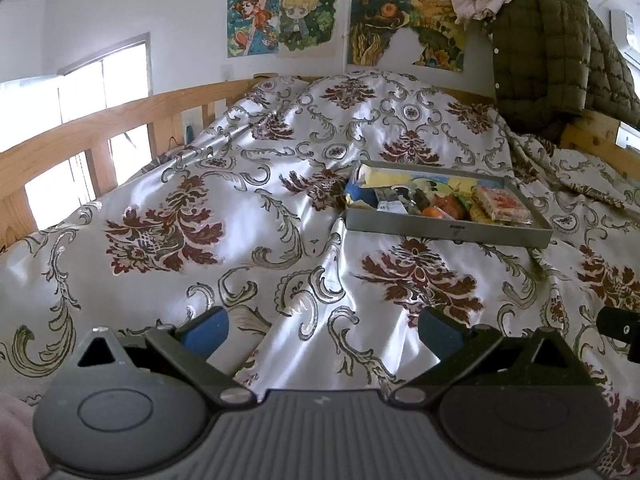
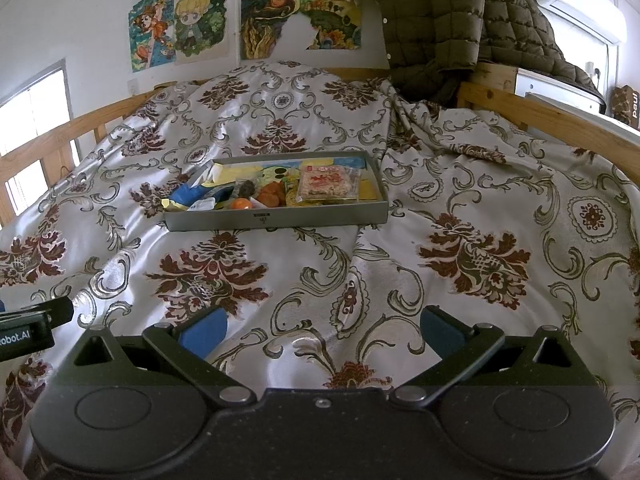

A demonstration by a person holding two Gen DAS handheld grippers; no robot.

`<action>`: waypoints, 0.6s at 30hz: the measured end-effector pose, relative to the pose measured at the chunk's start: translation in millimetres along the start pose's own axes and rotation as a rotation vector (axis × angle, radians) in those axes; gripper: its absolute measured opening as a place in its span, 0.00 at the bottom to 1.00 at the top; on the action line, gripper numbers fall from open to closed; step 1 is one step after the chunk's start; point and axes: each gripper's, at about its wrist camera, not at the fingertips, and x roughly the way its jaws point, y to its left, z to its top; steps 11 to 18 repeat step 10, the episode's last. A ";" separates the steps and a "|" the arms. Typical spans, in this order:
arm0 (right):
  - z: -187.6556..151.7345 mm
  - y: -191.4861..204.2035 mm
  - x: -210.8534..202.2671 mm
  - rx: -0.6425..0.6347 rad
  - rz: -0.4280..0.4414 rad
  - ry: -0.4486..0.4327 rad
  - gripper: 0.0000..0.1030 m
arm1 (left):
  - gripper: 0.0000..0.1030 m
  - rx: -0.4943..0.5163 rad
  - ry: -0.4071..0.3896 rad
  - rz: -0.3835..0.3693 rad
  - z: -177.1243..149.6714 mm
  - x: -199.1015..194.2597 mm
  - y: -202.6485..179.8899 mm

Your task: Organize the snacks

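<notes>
Daylight from an overexposed window at the left, bright sheen and soft fold shadows on the satin bedspread, strong fisheye bending at the edges, dark vignetted corners, near gripper bodies slightly soft

Both views are taken low over a shiny white bedspread with dark red floral medallions, facing the poster-covered wall. The shallow grey rectangular tray of snacks is seen right of centre from the left wrist, and left of centre from the right wrist; bedspread, tray and wall are shared.
</notes>
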 end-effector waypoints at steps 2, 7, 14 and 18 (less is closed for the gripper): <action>-0.7 0.1 0.3 -0.001 0.000 0.000 0.99 | 1.00 0.000 0.000 0.001 0.0 -0.1 -0.6; -0.6 0.4 0.3 -0.001 0.000 0.001 0.99 | 1.00 -0.001 0.000 -0.001 0.1 -0.4 -0.5; -0.1 0.6 -0.1 -0.001 -0.001 0.001 0.99 | 1.00 0.002 0.001 -0.006 -1.8 0.8 -0.3; -0.1 0.6 -0.1 -0.001 -0.001 0.001 0.99 | 1.00 0.002 0.001 -0.006 -1.8 0.8 -0.3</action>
